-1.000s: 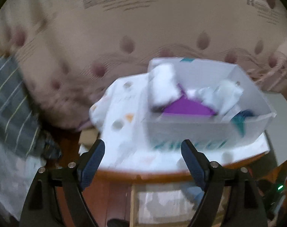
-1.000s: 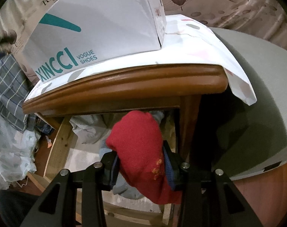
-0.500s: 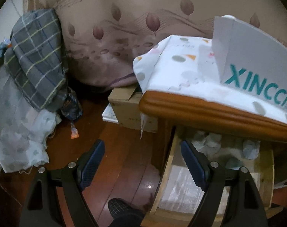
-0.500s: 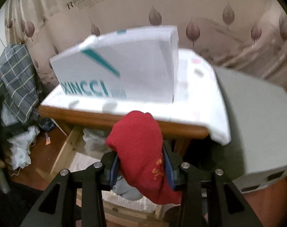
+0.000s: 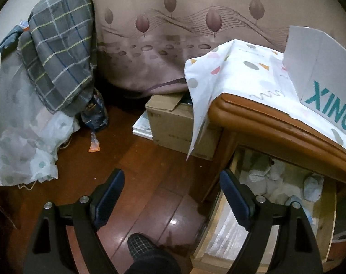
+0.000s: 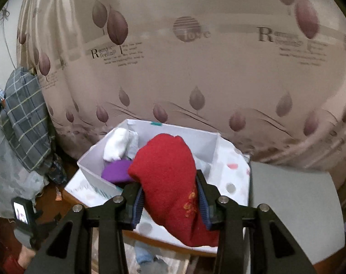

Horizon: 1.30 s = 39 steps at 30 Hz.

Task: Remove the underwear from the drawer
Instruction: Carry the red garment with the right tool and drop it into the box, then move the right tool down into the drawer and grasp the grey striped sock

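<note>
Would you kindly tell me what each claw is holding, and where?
Right claw: soft red knitted garment, pinched across its middle. Left claw: nothing, jaws opening.

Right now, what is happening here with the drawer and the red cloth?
A person is emptying the open drawer with two hand-held grippers. The right gripper pinches a red garment between its fingers and holds it in front of a white box that stands on the cabinet top and already contains white and purple pieces. The left gripper holds nothing; its fingers are opening, above the floor beside the drawer, where pale clothes remain.
</note>
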Motion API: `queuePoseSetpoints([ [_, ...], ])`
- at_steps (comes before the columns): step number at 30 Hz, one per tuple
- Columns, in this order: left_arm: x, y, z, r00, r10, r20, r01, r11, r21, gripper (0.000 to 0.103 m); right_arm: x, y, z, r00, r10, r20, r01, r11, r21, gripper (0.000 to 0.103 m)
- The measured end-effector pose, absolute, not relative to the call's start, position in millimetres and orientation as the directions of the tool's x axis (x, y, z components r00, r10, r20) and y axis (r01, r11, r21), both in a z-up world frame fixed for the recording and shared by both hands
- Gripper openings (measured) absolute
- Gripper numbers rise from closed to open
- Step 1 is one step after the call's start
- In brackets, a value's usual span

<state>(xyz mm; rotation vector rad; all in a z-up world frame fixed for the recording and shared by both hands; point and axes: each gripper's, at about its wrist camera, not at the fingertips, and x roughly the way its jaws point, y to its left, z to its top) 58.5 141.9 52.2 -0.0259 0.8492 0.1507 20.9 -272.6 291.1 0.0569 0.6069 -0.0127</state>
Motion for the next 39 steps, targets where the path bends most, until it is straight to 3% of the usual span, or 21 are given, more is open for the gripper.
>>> queuePoseSetpoints([
  [14, 62.8, 164.1, 44.2, 0.605, 0.083, -0.792, -0.195, 0.980, -0.046, 0.084, 129.8, -233.8, 224.1, 0.688, -0.076, -0.722, -0.008, 0.994, -0.112, 0.040],
  [19, 62.9, 158.6, 44.1, 0.605, 0.076, -0.793, -0.169, 0.985, -0.035, 0.084, 144.5, -246.6, 189.8, 0.623, -0.089, -0.777, 0.038, 0.996, -0.084, 0.043],
  [22, 63.2, 156.3, 44.4, 0.607, 0.072, -0.791, -0.158, 0.987, -0.032, 0.084, 149.1, -257.6, 177.5, 0.600, -0.070, -0.797, 0.066, 0.997, -0.037, 0.049],
  [26, 65.3, 151.7, 43.3, 0.605, 0.054, -0.794, -0.138, 0.990, -0.038, 0.084, 145.0, -260.9, 182.9, 0.623, -0.076, -0.778, 0.098, 0.995, -0.018, 0.063],
  [35, 65.6, 141.9, 40.7, 0.599, 0.049, -0.800, -0.103, 0.995, -0.016, 0.084, 89.4, -240.5, 242.3, 0.757, -0.070, -0.650, 0.028, 0.997, -0.075, 0.069],
  [39, 64.3, 143.6, 39.2, 0.592, 0.041, -0.805, -0.105, 0.994, -0.026, 0.084, 49.9, -228.0, 248.8, 0.766, -0.034, -0.642, -0.045, 0.993, -0.106, 0.069],
])
